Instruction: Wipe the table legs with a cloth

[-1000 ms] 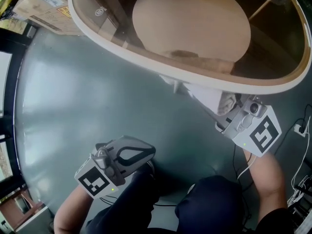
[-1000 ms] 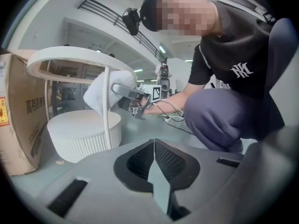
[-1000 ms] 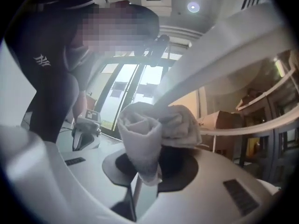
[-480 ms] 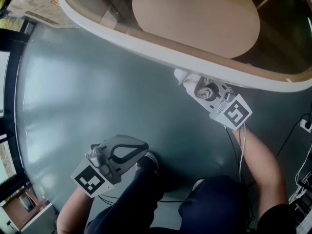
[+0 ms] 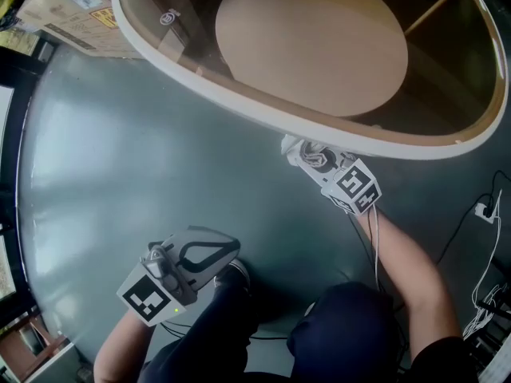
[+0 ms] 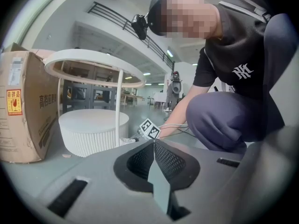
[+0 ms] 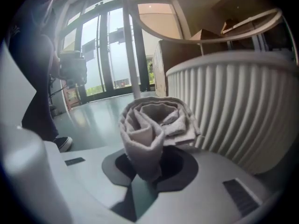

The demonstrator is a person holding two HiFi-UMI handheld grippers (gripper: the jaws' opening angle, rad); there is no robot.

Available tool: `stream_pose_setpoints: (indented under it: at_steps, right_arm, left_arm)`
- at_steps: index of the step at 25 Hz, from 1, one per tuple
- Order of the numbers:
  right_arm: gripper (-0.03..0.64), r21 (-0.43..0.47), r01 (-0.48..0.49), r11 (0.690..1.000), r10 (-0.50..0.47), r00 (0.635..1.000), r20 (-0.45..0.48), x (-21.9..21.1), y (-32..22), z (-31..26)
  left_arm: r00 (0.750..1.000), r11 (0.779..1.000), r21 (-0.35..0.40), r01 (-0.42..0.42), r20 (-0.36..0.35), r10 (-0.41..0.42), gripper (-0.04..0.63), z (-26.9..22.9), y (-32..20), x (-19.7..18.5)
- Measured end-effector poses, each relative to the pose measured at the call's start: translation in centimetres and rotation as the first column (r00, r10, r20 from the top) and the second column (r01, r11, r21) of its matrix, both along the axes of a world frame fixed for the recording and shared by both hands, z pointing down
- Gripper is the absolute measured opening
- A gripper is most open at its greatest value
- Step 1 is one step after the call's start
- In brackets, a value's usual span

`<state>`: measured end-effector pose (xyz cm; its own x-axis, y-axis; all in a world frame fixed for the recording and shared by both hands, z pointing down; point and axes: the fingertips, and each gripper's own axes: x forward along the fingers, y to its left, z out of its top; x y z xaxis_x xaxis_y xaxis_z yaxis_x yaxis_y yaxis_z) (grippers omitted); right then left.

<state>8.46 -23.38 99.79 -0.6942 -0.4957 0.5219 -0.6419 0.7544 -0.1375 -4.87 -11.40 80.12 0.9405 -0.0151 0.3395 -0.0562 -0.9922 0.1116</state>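
The round glass table (image 5: 239, 106) has a white rim, and its ribbed white base (image 7: 233, 111) rises just right of my right gripper (image 7: 147, 164). That gripper is shut on a rolled grey cloth (image 7: 152, 125). In the head view the right gripper (image 5: 307, 154) holds the cloth (image 5: 319, 158) low under the rim's near edge. A thin white table leg (image 6: 119, 108) stands at the base, with the right gripper's marker cube (image 6: 150, 129) at its foot. My left gripper (image 5: 230, 250) hangs by the person's knee, its jaws shut (image 6: 154, 143) with nothing between them.
A cardboard box (image 5: 72, 14) stands on the grey floor at the table's far left side. Cables (image 5: 479, 214) trail on the floor at the right. The person's shoe (image 5: 233, 274) is planted beside the left gripper. Dark door frames (image 5: 12, 134) line the left edge.
My right gripper has carried the cloth leftward along under the table rim, from the right side toward the middle. The left gripper has barely moved.
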Motion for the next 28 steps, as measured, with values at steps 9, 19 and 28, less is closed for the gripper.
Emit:
stream_pose_setpoints:
  at_steps: [9,19,28]
  right_arm:
    - [0.071,0.053,0.013,0.998,-0.007,0.994,-0.112,-0.1,-3.3,0.4]
    - [0.066,-0.021,-0.063,0.998,0.066,0.894,0.444,-1.4,0.1,-12.1]
    - [0.067,0.002,-0.107,0.994,0.089,0.834,0.545,-0.8,1.9,-30.5]
  left_arm:
    - [0.999,1.000,0.018,-0.003,-0.032,0.004,0.008,-1.1,0.7,0.4]
    - [1.000,1.000,-0.025,0.001,-0.026,-0.002,0.007,0.1,0.5,-2.6]
    - [1.000,0.993,-0.113,0.016,-0.025,-0.019,0.008,-13.8,0.3,0.2]
